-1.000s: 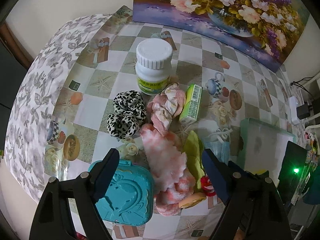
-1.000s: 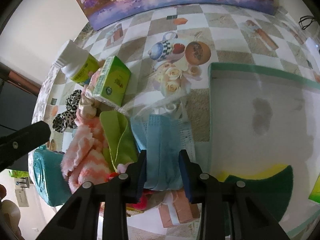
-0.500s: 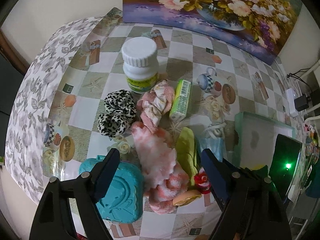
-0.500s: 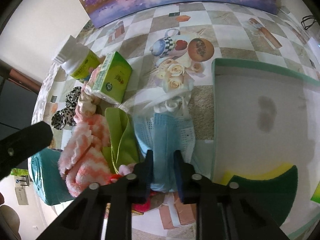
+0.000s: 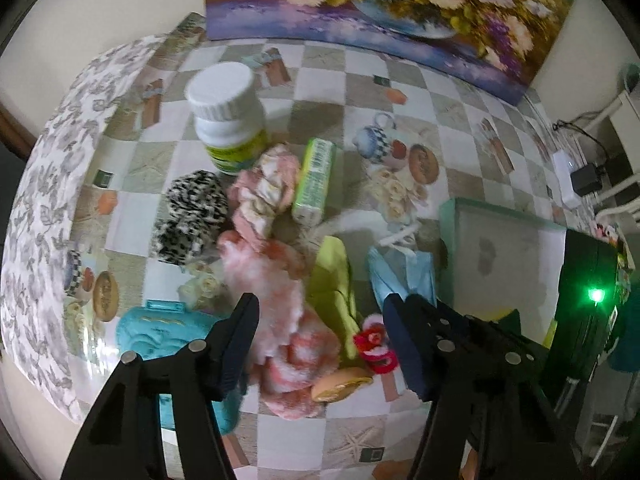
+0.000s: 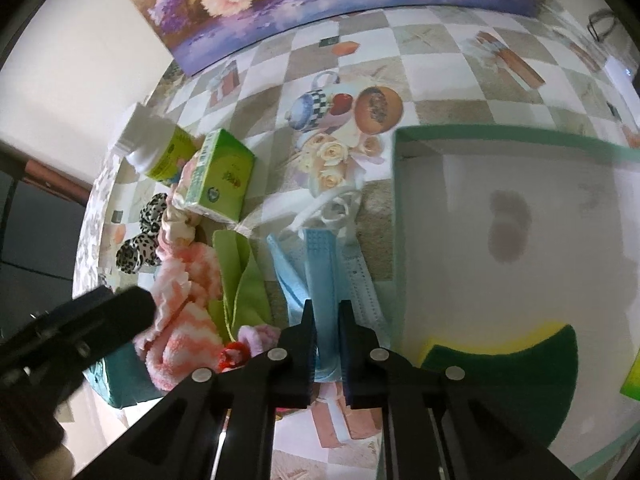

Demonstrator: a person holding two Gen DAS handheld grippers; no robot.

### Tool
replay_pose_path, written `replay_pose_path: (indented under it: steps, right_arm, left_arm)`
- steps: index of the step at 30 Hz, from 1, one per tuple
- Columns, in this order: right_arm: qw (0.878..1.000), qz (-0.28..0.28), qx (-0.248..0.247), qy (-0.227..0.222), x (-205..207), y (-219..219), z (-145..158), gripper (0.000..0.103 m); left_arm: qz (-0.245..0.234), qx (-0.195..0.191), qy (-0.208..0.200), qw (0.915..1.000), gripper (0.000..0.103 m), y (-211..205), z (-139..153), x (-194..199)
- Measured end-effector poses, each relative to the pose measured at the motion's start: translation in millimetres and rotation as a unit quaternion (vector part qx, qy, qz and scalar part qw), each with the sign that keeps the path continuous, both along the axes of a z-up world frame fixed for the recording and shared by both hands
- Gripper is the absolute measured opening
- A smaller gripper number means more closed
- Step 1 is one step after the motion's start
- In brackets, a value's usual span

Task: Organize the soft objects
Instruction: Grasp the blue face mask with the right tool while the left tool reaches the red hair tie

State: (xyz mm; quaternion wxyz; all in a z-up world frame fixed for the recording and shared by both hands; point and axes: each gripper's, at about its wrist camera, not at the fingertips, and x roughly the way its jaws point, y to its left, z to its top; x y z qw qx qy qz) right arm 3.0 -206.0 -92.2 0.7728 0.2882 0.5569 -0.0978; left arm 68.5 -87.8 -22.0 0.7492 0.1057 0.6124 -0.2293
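Left wrist view: left gripper point(image 5: 320, 320) half apart, just been closing, straddling pink fluffy cloth point(image 5: 280, 304) at six o'clock, pads not yet pressing.

Right wrist view: right gripper point(image 6: 325, 316) clamped on blue face mask point(image 6: 320, 256), tray point(image 6: 500, 136) at three o'clock, likely destination.

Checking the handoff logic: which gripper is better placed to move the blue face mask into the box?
Right. The right gripper is shut on the blue face mask, beside the box. The left gripper has been closing but grips nothing, straddling the pink fluffy sock.
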Motion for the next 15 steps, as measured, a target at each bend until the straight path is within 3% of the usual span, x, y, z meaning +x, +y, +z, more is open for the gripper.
replay_pose_path:
  steps: [4, 11, 15]
  right_arm:
    - [1.000, -0.005, 0.013, -0.002, -6.1, -8.4, -2.1, 0.011]
    - [1.000, -0.006, 0.023, 0.003, -11.1, -13.4, -7.7, 0.011]
    - [0.999, -0.015, 0.035, 0.001, -17.9, -20.0, -7.7, 0.011]
  left_arm:
    - [-0.018, -0.006, 0.018, 0.9997, 0.052, -10.1, -9.0, -7.4]
    - [-0.013, -0.035, 0.065, 0.9972, 0.048, -11.6, -21.6, -5.6]
    - [-0.001, -0.035, 0.078, 0.9963, 0.040, -8.5, -26.4, -3.0]
